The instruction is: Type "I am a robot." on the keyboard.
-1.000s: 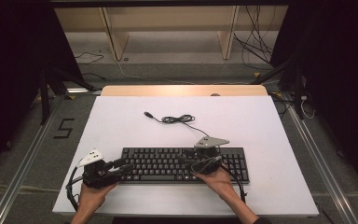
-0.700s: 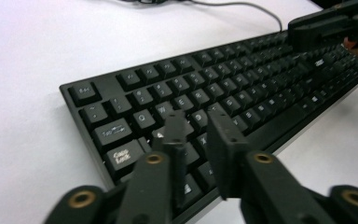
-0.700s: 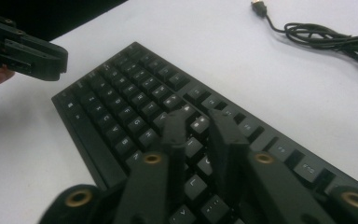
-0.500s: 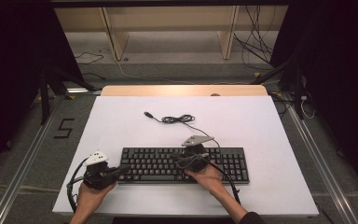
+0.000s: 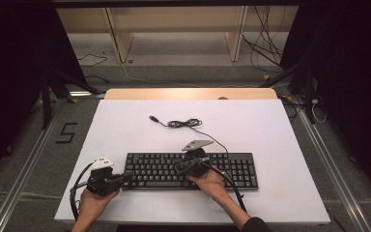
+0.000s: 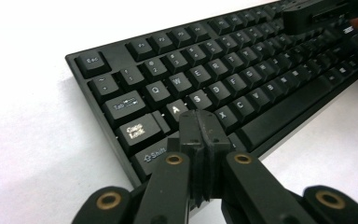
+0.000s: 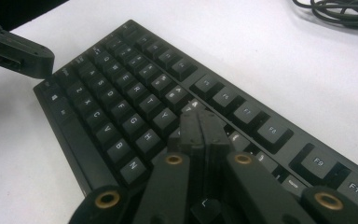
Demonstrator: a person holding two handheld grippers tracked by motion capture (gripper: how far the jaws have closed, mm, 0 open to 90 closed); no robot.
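A black keyboard (image 5: 236, 169) (image 6: 242, 79) (image 7: 121, 93) lies near the front of the white tabletop (image 5: 270, 125). My left gripper (image 5: 125, 176) (image 6: 200, 122) is at its left end, jaws shut with nothing between them, tips low over the keys near A and Z. My right gripper (image 5: 178, 167) (image 7: 203, 120) is over the keyboard's middle and points left, jaws shut and empty, tips just above the letter keys right of Y and H. Whether either tip touches a key I cannot tell. Each gripper view shows the other gripper farther off: the right one (image 6: 317, 16), the left one (image 7: 18, 51).
The keyboard's black cable (image 5: 183, 123) (image 7: 340, 9) lies coiled behind it on the table, its USB plug (image 5: 152, 117) loose to the left. A wooden strip (image 5: 188, 93) runs along the table's far edge. Metal rails (image 5: 24, 179) flank the table.
My right gripper has moved left from the keyboard's right part to its middle. The left gripper has stayed at the left end.
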